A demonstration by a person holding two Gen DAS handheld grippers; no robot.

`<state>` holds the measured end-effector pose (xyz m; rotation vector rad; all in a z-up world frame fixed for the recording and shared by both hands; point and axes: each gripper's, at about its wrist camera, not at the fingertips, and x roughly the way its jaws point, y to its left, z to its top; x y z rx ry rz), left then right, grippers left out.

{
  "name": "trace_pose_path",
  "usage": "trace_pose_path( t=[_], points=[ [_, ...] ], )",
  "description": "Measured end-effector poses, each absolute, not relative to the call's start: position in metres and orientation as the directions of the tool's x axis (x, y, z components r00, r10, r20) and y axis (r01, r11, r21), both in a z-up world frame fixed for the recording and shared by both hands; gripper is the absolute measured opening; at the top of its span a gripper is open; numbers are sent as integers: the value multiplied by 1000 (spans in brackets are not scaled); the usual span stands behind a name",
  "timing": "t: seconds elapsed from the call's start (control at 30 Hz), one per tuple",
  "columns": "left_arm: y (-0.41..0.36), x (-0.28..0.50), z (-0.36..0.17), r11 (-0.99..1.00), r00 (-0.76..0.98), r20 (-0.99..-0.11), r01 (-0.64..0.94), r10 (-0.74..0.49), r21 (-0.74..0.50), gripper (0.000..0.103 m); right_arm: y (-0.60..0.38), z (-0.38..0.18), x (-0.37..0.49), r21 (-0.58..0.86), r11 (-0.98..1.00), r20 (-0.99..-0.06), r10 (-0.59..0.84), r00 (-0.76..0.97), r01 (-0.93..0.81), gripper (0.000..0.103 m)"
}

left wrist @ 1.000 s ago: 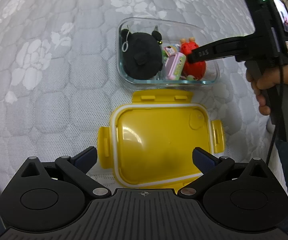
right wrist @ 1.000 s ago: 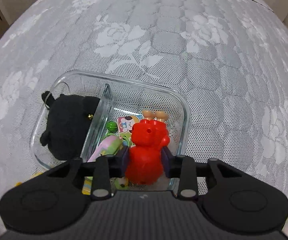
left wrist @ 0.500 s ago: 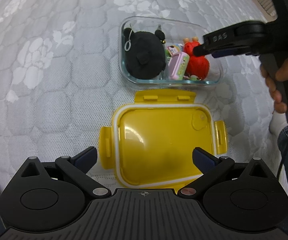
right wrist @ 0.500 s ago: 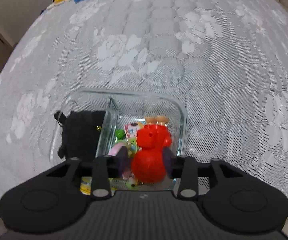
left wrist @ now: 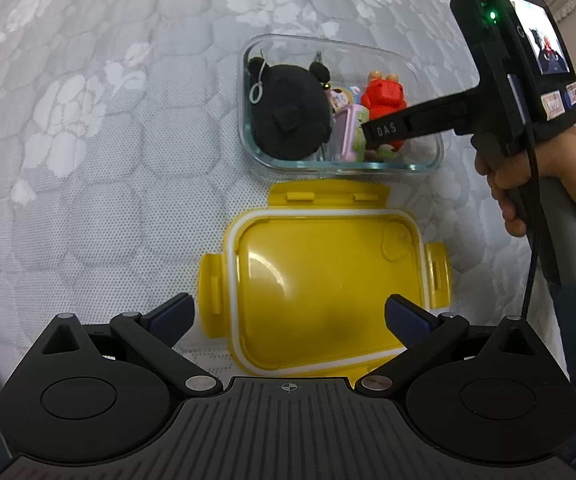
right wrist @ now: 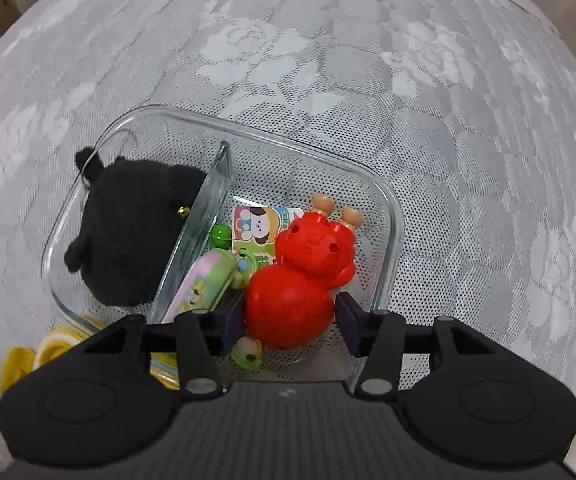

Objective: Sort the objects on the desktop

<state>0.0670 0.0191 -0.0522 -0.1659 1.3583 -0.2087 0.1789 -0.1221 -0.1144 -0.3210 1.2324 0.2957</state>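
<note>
A clear glass container (right wrist: 388, 216) with a middle divider lies on the white lace cloth. A black plush (right wrist: 128, 232) fills its left compartment. In the right compartment a red toy figure (right wrist: 288, 308) rests on small toys. My right gripper (right wrist: 290, 318) straddles the red toy with its jaws opening, and a gap shows at the right pad. The left wrist view shows that gripper's finger (left wrist: 380, 130) reaching into the container (left wrist: 428, 80) beside the red toy (left wrist: 382, 96). My left gripper (left wrist: 290, 316) hovers open above the yellow lid (left wrist: 320, 280), holding nothing.
A pink-and-green case (right wrist: 204, 284), a cartoon card (right wrist: 256, 224) and small green trinkets share the right compartment. The yellow lid lies upside down just in front of the container. A hand (left wrist: 560, 184) holds the right gripper's handle at the right edge.
The right gripper's jaws have spread off the red toy, which now sits in the right compartment. That gripper rose, then came down close to the container. The left gripper stayed still.
</note>
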Motion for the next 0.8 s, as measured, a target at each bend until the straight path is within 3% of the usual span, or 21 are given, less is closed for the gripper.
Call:
trace_pose_path(
  t=[0.3,0.4,0.5,0.67,0.8],
  points=[
    [18,68,-53,971,199,-951,46,-237,-233,103,-142,-95,181,26,939,-960,120,254,-344,51],
    [19,68,-54,972,196,-952,43,-236,-232,103,-150,-79,184,70,953,-937,164,309,-294,51],
    [19,68,-55,973,192,-953,38,-233,-230,103,-154,-66,187,136,951,-908,231,350,-277,42],
    [20,68,-56,972,190,-953,39,-234,-231,103,-156,-76,192,278,938,-913,325,247,-207,40],
    [20,68,-56,971,188,-953,38,-237,-234,103,-151,-88,192,281,941,-923,319,215,-191,40]
  ],
)
